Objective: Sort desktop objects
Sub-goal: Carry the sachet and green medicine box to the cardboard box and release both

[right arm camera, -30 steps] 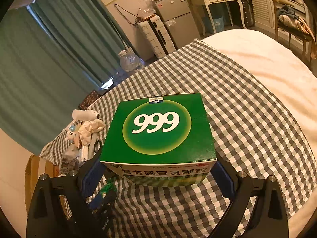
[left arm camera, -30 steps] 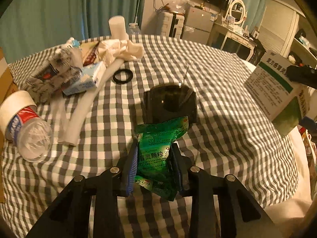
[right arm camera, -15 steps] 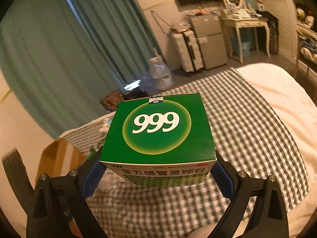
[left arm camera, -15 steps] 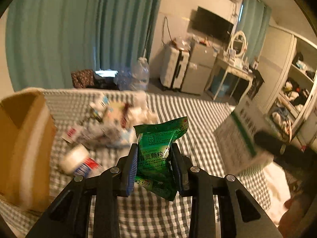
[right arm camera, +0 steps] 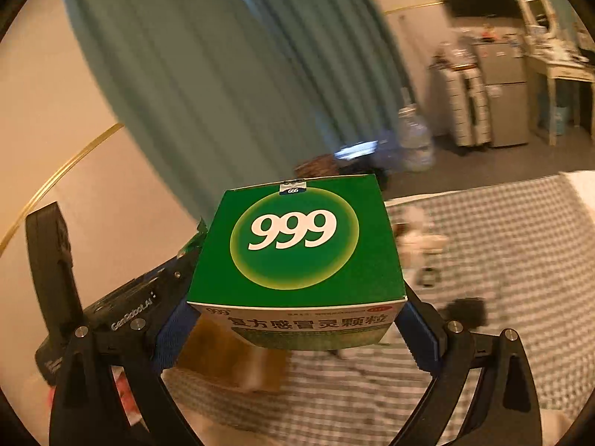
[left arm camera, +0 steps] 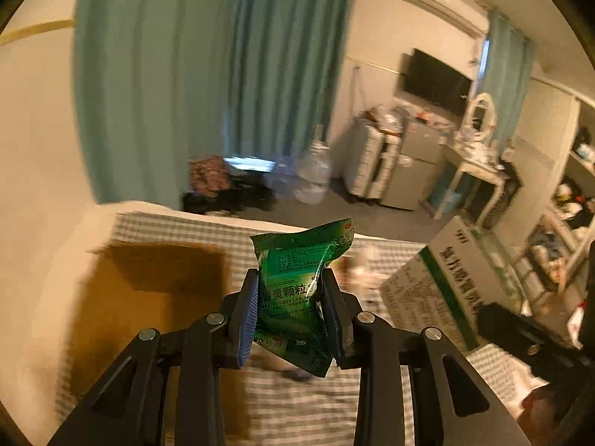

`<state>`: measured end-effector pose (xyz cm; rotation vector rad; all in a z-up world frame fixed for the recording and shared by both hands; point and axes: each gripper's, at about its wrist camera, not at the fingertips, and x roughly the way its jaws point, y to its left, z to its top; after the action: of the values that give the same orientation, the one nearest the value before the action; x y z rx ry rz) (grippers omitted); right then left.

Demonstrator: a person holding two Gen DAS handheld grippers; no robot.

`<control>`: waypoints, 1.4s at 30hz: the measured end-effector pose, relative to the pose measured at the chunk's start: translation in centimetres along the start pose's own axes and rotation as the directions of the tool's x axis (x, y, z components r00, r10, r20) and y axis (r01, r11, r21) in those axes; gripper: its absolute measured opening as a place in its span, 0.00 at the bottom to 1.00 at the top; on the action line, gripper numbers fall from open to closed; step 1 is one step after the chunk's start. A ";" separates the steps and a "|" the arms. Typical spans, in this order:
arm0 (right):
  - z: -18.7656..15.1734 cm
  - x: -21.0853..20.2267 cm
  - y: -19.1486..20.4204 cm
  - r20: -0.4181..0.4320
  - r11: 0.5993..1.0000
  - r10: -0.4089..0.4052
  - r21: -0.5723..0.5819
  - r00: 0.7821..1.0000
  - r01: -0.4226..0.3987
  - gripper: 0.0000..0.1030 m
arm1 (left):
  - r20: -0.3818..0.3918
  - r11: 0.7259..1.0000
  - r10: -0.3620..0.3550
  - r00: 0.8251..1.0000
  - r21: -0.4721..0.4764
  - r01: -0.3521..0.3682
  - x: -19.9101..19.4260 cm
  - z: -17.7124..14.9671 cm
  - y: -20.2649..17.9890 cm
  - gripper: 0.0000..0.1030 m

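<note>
My left gripper [left arm camera: 290, 312] is shut on a green medicine sachet [left arm camera: 297, 278] and holds it in the air above the checked tablecloth [left arm camera: 297, 409]. My right gripper [right arm camera: 297, 319] is shut on a green "999" medicine box [right arm camera: 297, 245], also lifted off the table. In the left wrist view the box [left arm camera: 438, 286] is to the right of the sachet. In the right wrist view the left gripper's body [right arm camera: 122, 316] is at the left, close beside the box. A brown cardboard box [left arm camera: 148, 297] stands on the table to the left, below the sachet.
Blurred clutter [right arm camera: 420, 245] and a dark holder [right arm camera: 465, 312] lie on the checked table to the right. Beyond the table are teal curtains [left arm camera: 223, 74], water bottles on the floor [left arm camera: 312, 174], cabinets and a dressing table.
Both grippers have swung up and to the left with their loads. The table clutter has dropped out of the left view, and the cardboard box now lies under the sachet.
</note>
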<state>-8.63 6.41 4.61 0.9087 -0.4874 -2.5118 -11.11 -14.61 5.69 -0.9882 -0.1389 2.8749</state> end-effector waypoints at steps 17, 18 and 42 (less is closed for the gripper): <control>-2.1 16.9 8.1 -0.228 0.996 0.067 -0.043 0.971 -0.078 0.94 | -0.144 0.986 0.129 0.981 -0.083 -0.142 6.3 -8.5 13.5 0.32; -2.1 17.2 8.1 -0.230 0.996 0.076 -0.029 0.970 -0.085 0.94 | -0.149 0.986 0.132 0.980 -0.082 -0.145 6.4 -8.8 13.8 0.32; 0.5 4.0 2.9 -0.005 0.996 -0.060 -0.061 0.998 0.060 0.97 | -0.033 0.982 0.176 0.984 -0.058 -0.177 -0.3 -8.6 5.1 1.00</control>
<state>-10.96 2.11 4.24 0.9216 -0.3849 -2.5616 -5.89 -19.27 -1.49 -1.1040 -0.1443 3.0315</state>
